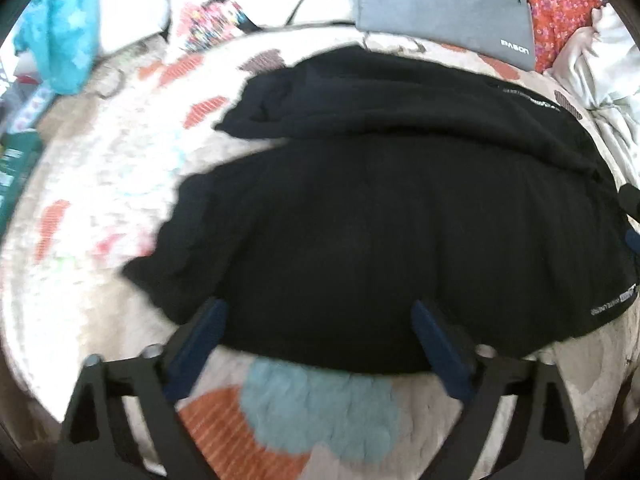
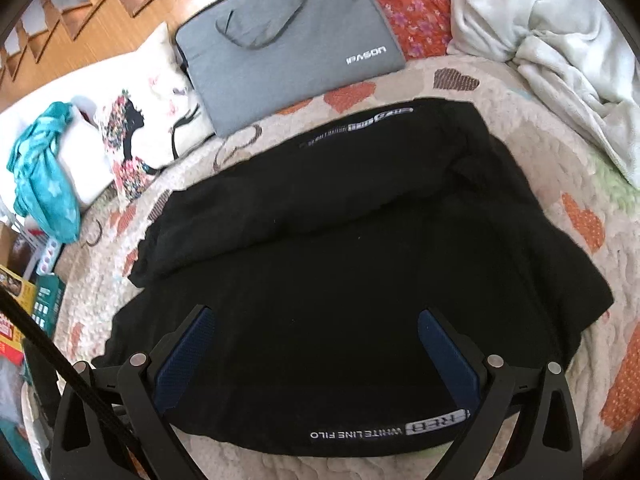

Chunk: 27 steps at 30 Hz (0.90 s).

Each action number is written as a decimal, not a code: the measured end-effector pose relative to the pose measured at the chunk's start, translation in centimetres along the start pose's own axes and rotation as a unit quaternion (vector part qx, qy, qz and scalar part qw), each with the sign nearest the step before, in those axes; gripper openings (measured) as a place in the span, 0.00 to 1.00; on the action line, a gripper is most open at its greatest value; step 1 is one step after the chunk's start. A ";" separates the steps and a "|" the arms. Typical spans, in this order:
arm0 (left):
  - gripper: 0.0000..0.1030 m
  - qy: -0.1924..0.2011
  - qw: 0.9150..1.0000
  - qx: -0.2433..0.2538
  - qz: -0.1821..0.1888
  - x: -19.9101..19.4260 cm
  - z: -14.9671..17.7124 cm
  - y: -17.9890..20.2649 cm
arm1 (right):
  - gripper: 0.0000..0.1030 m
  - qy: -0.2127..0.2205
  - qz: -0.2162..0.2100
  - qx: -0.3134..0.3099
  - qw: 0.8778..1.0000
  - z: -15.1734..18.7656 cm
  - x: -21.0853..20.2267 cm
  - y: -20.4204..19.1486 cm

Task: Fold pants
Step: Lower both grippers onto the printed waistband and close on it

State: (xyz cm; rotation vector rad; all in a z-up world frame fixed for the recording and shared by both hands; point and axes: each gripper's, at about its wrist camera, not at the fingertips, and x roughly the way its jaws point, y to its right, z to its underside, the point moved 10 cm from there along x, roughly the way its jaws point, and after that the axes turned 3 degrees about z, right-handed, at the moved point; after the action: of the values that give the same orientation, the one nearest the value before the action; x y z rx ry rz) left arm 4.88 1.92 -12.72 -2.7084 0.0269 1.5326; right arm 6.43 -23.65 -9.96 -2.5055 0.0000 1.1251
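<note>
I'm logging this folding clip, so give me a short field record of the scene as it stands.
surface: patterned blanket
garment: black pants, lying in layers on the blanket
lettering: white print near the pants' near edge
behind pants: grey laptop bag
far right: white blanket, crumpled
left gripper: open, nothing gripped
right gripper: open over the pants

Grey laptop bag (image 2: 292,44), teal cloth (image 2: 44,176), white blanket (image 2: 560,52).
</note>
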 end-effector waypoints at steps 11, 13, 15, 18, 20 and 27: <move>0.87 0.138 0.986 -0.030 0.088 -12.6 -6.1 -1.1 | 1.00 0.075 -0.015 -0.113 0.991 0.2 -4.7 -3.1; 0.87 0.145 0.982 -0.035 0.112 -13.4 -6.9 -1.7 | 0.99 0.086 0.003 -0.150 0.985 0.8 -5.3 -4.3; 0.87 0.153 0.979 -0.041 0.127 -13.8 -7.7 -2.2 | 0.99 0.093 0.040 -0.189 0.977 0.6 -5.7 -5.2; 0.87 0.163 0.975 -0.046 0.141 -14.0 -9.3 -3.6 | 0.98 0.099 0.073 -0.190 0.974 -1.5 -6.6 -5.0; 0.87 0.165 0.975 -0.048 0.143 -13.7 -10.1 -4.6 | 0.98 0.092 0.093 -0.173 0.976 -4.2 -7.3 -4.2; 0.87 0.129 0.983 -0.062 0.116 -10.2 -12.0 -9.4 | 0.96 0.071 0.124 -0.162 0.976 -12.3 -7.1 -1.5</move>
State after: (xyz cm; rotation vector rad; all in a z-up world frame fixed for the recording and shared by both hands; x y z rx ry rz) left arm 10.19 10.93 2.39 -3.0806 0.2702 1.2523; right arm 10.64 -27.70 3.04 -2.9379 0.1898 1.1126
